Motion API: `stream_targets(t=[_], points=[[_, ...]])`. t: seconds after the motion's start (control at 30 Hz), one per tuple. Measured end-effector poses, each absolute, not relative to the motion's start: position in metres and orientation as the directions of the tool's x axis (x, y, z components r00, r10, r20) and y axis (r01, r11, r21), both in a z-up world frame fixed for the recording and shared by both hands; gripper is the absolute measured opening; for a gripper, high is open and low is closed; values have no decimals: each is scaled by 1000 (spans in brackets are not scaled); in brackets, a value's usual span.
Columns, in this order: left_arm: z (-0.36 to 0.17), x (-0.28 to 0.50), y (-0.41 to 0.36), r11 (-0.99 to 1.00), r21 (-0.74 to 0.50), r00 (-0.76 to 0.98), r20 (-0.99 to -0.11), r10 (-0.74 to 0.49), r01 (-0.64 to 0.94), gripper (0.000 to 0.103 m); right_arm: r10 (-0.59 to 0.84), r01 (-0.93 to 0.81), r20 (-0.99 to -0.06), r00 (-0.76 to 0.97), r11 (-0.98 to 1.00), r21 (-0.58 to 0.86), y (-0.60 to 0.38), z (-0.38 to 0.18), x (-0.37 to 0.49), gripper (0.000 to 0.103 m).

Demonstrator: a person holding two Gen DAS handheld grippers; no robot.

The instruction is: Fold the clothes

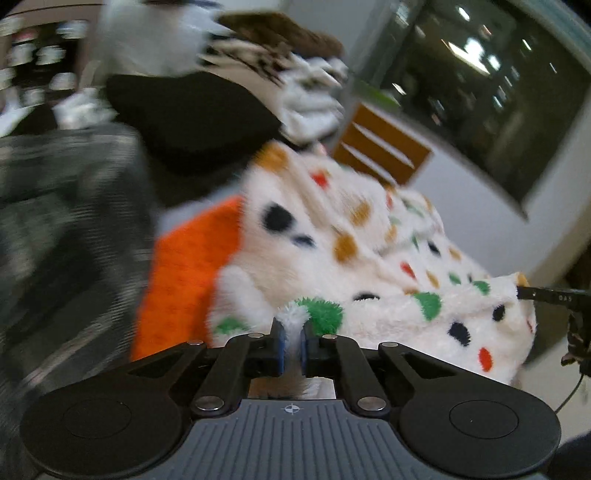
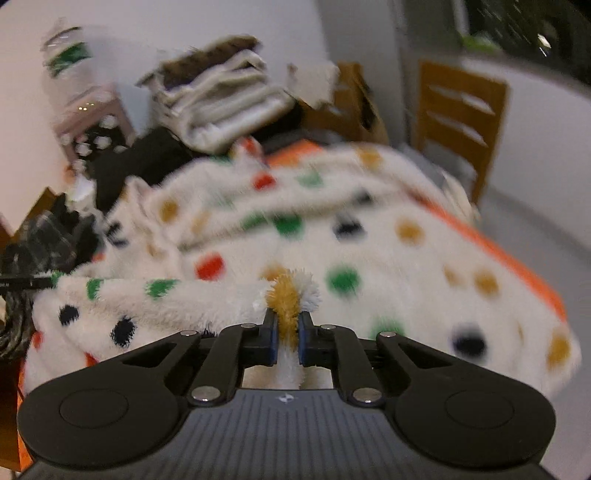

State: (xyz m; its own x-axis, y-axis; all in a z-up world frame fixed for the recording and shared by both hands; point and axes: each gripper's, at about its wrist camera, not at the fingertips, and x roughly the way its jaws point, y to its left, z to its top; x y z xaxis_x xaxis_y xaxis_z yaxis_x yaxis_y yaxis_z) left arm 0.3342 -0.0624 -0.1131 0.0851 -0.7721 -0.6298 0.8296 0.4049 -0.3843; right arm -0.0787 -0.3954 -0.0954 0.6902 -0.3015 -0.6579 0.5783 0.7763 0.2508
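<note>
White walls point(image 2: 229, 33) enclose the room. A wooden slatted chair point(image 2: 458, 122) stands against one, beside a dark window point(image 1: 491, 92) reflecting ceiling lights. The floor point(image 2: 535, 221) is pale.

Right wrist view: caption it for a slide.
Right claw pinches the fluffy polka-dot garment over an orange surface.

- Dark checked cloth point(image 1: 62, 221): motion-smeared, cut off at left edge.
- Folded pile point(image 2: 221, 107): blurred, items indistinct.
- Orange surface point(image 1: 188, 273): mostly hidden under spotted fleece point(image 1: 369, 258).
</note>
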Motion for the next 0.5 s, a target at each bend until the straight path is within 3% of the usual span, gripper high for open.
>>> stream_targets(t=[0.27,0.5], points=[[-122,346,-27,592,-365,251,-658,-710,718,10,-236,402,-605,760,903,153,-444,-78,47,12],[-133,344,-32,683,-298,335,-699,-632,667,12,-206,353,-695,689,933,74,-473,-133,135,14]])
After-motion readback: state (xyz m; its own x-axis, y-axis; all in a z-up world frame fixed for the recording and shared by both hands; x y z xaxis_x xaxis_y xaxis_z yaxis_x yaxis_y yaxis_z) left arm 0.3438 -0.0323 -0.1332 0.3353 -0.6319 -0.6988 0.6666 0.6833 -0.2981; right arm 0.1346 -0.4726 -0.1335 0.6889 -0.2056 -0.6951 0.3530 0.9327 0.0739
